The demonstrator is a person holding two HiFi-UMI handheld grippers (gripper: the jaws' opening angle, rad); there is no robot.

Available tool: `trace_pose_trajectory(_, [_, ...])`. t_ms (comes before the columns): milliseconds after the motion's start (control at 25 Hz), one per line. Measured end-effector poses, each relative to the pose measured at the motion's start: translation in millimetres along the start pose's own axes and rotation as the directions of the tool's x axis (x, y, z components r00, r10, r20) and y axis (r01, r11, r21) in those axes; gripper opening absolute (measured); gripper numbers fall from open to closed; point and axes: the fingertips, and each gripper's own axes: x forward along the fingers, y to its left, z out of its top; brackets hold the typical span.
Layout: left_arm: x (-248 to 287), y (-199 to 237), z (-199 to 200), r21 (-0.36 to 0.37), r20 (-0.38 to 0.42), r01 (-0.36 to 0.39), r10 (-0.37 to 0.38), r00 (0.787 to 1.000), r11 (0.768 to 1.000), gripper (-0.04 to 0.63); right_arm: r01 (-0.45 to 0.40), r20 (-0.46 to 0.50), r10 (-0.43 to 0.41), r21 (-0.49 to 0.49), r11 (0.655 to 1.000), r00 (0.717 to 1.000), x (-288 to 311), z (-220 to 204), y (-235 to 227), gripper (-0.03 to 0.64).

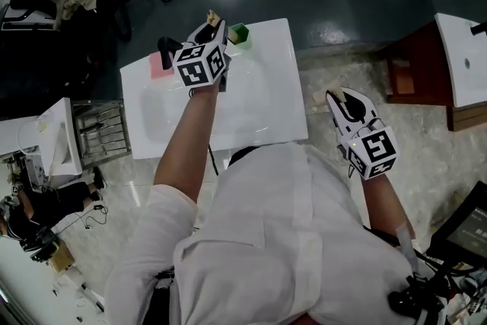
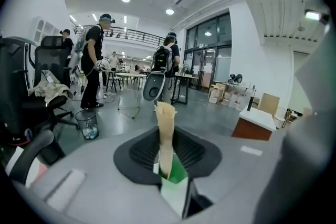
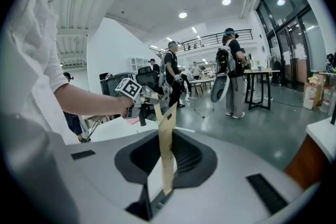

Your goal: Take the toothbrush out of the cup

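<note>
A small green cup (image 1: pixel 239 33) stands near the far edge of the white table (image 1: pixel 259 103). My left gripper (image 1: pixel 214 19) hovers over that edge, its tips just left of the cup. In the left gripper view the tan pads (image 2: pixel 165 128) stand close together, and the cup's green (image 2: pixel 176 171) fills the narrow slit low between the jaws. Whether the pads press on anything is unclear. I cannot make out the toothbrush for certain. My right gripper (image 1: pixel 338 97) hangs off the table's right side, its pads (image 3: pixel 167 155) together with nothing between them.
A pink flat item (image 1: pixel 160 66) lies on the table's far left. A brown cabinet with a white top (image 1: pixel 464 57) stands to the right. A waste bin (image 2: pixel 86 124) and office chairs stand beyond the table. Several people stand far back in the hall.
</note>
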Motion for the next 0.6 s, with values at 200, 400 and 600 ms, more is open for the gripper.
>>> trace_pose_trajectory(200, [-9.9,-4.7,15.2,0.006,0.027,0.009,-0.009,1.000,1.000,0.081,-0.010,0.004,0.010,-0.004,1.000,1.000,-3.8,8.9,3.4,0.049])
trace_pose_trajectory(400, [-20.3,-2.4,25.0,-0.003,0.060,0.011,-0.011,0.998,1.000,0.080,-0.014,0.006,0.014,-0.010,1.000,1.000,-2.2,8.2,5.3,0.049])
trace_pose_trajectory(600, [-38.3,0.6,40.4,-0.028,0.105,0.020,-0.017,0.994,0.999,0.080,-0.025,0.005,0.025,-0.025,0.999,1.000,0.7,12.5,15.2,0.049])
